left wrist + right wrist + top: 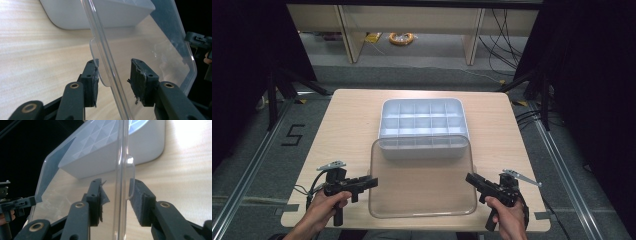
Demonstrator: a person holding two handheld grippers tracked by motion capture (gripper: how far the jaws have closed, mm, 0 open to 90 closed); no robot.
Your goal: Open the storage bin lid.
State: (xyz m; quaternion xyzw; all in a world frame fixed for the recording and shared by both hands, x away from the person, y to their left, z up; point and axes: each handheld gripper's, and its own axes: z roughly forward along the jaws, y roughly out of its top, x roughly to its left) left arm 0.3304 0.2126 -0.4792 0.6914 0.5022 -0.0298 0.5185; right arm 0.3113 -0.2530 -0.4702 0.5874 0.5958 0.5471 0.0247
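Wooden table [337,130], dark room behind. Left gripper [371,182] and right gripper [470,178] straddle opposite side edges of the clear lid [422,185], jaws parted, pads not pressing. Lid's far edge leans on the white compartment tray [422,117] behind it.

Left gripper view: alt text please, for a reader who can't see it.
The left tongs straddle the edge and small tab of a clear plastic rectangular lid, with visible gaps between the black pads and the rim. Behind it a white plastic compartment tray sits on the light wooden table.
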